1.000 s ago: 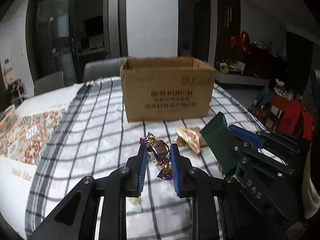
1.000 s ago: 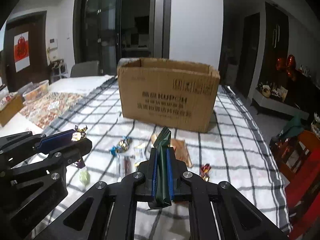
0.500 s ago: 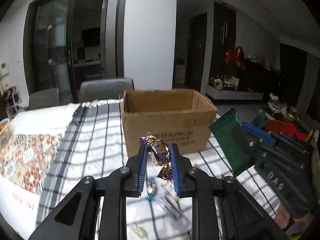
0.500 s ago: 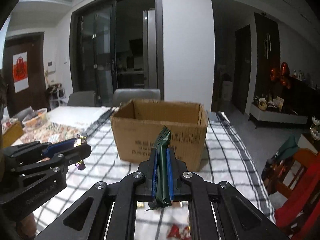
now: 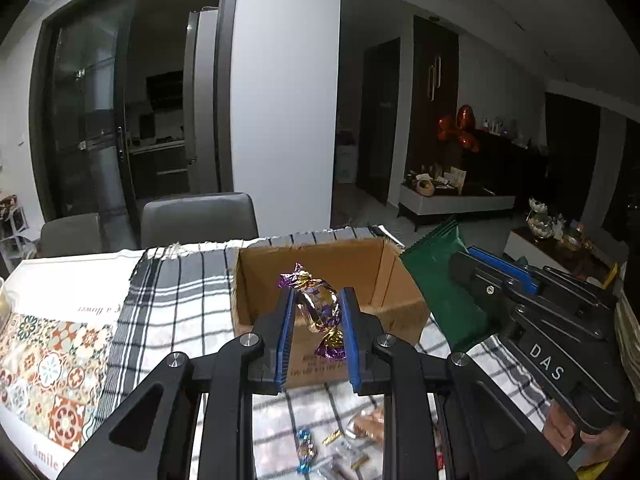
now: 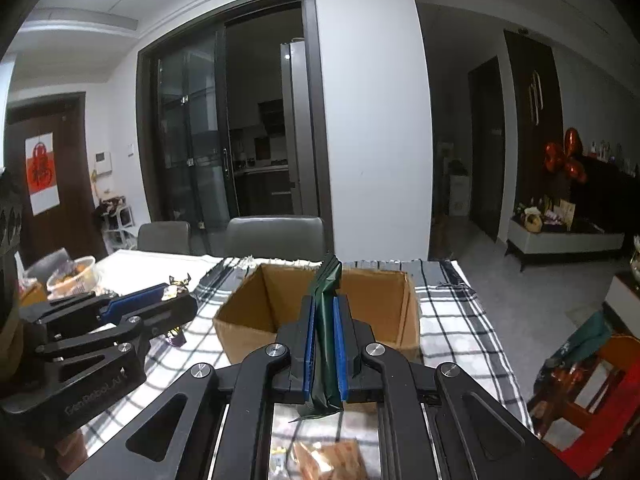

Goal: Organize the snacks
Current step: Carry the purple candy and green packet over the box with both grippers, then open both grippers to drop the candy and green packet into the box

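My left gripper (image 5: pixel 316 316) is shut on a purple and gold wrapped candy (image 5: pixel 318 308), held in the air just before the open cardboard box (image 5: pixel 320 264). My right gripper (image 6: pixel 323 328) is shut on a dark green snack packet (image 6: pixel 326 320), held upright in front of the same box (image 6: pixel 372 300). The right gripper and its green packet (image 5: pixel 444 288) show at the right of the left wrist view, beside the box. The left gripper (image 6: pixel 160 304) with the candy (image 6: pixel 176 284) shows at the left of the right wrist view. The box looks empty inside.
The box stands on a black and white checked cloth (image 5: pixel 180 296). Several loose snacks (image 5: pixel 340 444) lie on the cloth below the grippers. A patterned mat (image 5: pixel 52 360) lies at the left. Grey chairs (image 6: pixel 276 236) stand behind the table. A bowl of snacks (image 6: pixel 74 276) sits far left.
Both grippers have risen and moved forward toward the box with their snacks held. The box opening now shows from above in both views.
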### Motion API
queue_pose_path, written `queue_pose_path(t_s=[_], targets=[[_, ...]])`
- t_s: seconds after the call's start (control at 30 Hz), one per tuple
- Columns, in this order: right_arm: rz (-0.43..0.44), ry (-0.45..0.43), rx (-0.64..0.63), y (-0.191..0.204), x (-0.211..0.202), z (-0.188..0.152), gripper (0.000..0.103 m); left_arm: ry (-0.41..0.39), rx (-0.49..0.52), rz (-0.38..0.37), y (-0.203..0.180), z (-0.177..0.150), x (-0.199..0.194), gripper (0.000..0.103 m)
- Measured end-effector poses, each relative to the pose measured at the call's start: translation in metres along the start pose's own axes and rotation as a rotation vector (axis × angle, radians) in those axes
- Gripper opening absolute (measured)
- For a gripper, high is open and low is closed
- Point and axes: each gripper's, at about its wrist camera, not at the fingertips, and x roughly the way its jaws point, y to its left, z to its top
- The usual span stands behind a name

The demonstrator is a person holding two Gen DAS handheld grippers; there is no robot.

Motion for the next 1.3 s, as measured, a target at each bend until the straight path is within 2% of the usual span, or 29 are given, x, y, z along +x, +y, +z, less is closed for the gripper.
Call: queue_pose_path(t_s=[0.13,0.33,0.77,0.8,0.83,0.87,0.9,0.97,1.0,1.3], targets=[[-0.004,0.004,0.011,-0.009,0.017,0.017,0.010,-0.005,0.006,-0.003,0.002,0.020,0.017,0.023],[-0.004,0.044,0.033,-0.021,0.050,0.035,0.010,0.029,-0.006,-0.039,0.009,0.043,0.048,0.023],[-0.050,0.120,0.011,-0.034,0.113,0.042,0.010,0.135,-0.033,-0.062,0.024,0.056,0.120,0.025],[-0.058,0.125,0.015,-0.034,0.116,0.043,0.010,0.139,-0.030,-0.057,0.024,0.057,0.122,0.029],[-0.059,0.131,0.022,-0.037,0.120,0.041,0.011,0.144,-0.025,-0.044,0.024,0.056,0.125,0.041],[-0.056,0.146,0.027,-0.039,0.123,0.041,0.016,0.146,-0.021,-0.028,0.024,0.055,0.127,0.050],[-0.065,0.154,0.031,-0.041,0.124,0.040,0.028,0.143,-0.019,-0.015,0.025,0.055,0.128,0.055],[-0.091,0.150,0.042,-0.045,0.122,0.037,0.040,0.137,-0.008,0.005,0.025,0.051,0.124,0.057],[-0.091,0.148,0.045,-0.048,0.118,0.035,0.040,0.137,-0.003,0.010,0.024,0.049,0.122,0.061],[-0.071,0.134,0.060,-0.050,0.074,0.021,0.040,0.098,0.034,-0.015,0.007,0.035,0.078,0.066]])
